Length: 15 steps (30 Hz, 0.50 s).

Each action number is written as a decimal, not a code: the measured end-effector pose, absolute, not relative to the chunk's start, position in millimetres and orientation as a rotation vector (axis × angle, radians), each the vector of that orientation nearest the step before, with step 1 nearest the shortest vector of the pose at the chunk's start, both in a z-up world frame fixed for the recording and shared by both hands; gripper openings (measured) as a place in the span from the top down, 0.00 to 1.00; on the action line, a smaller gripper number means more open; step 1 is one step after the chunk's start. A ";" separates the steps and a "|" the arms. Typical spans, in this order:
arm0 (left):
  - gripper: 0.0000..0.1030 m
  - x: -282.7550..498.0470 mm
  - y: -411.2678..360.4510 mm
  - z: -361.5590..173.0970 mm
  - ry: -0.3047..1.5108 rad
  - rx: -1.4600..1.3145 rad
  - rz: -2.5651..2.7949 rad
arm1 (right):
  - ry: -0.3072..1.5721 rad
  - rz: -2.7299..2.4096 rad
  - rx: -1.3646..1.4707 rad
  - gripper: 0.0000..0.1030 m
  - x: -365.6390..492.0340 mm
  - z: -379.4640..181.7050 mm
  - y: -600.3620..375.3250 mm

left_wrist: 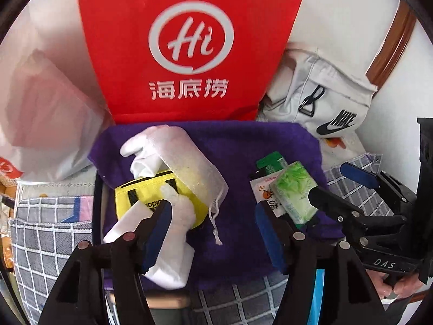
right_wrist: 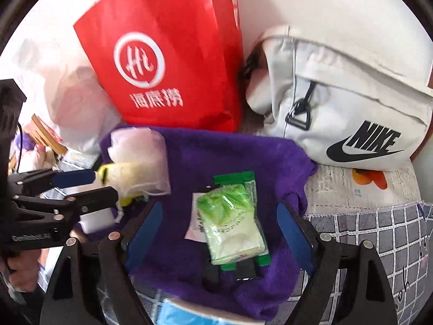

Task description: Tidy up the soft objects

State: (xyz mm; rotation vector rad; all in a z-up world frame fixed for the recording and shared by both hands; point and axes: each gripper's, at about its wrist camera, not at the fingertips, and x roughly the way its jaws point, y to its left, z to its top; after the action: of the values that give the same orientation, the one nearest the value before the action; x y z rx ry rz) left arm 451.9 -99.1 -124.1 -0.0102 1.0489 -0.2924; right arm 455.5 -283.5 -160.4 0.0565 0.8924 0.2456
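Now mid-sort on the purple towel (left_wrist: 238, 146): left gripper (left_wrist: 216, 216) spread wide beside the yellow pouch (left_wrist: 151, 197) at the towel's left edge; right gripper (right_wrist: 219, 224) likewise released, straddling the green packet (right_wrist: 230, 216) mid-towel. Probably next: closing squarely on the packet.

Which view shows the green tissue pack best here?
The right wrist view: the green tissue pack lies centred between the open right tongs, its whole top visible on the purple towel. The left wrist view shows it off to the right, smaller, partly behind a right tong finger.
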 end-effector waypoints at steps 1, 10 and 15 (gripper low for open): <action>0.39 447.9 -97.7 -120.9 1.053 -0.022 -0.296 | 0.881 0.247 0.056 0.15 451.4 -154.4 -283.1; 0.33 374.6 -83.1 -77.6 1.007 -0.015 -0.261 | 0.882 0.215 0.057 0.11 392.1 -124.7 -279.2; 0.29 327.7 -74.2 -57.7 0.967 -0.028 -0.238 | 0.866 0.178 0.020 0.11 336.8 -111.3 -270.5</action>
State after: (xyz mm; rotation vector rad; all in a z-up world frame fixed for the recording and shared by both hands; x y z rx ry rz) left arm 327.7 -74.2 -57.7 -0.0275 0.9672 -0.2384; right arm 336.8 -270.5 -111.3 0.0196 0.8661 0.1783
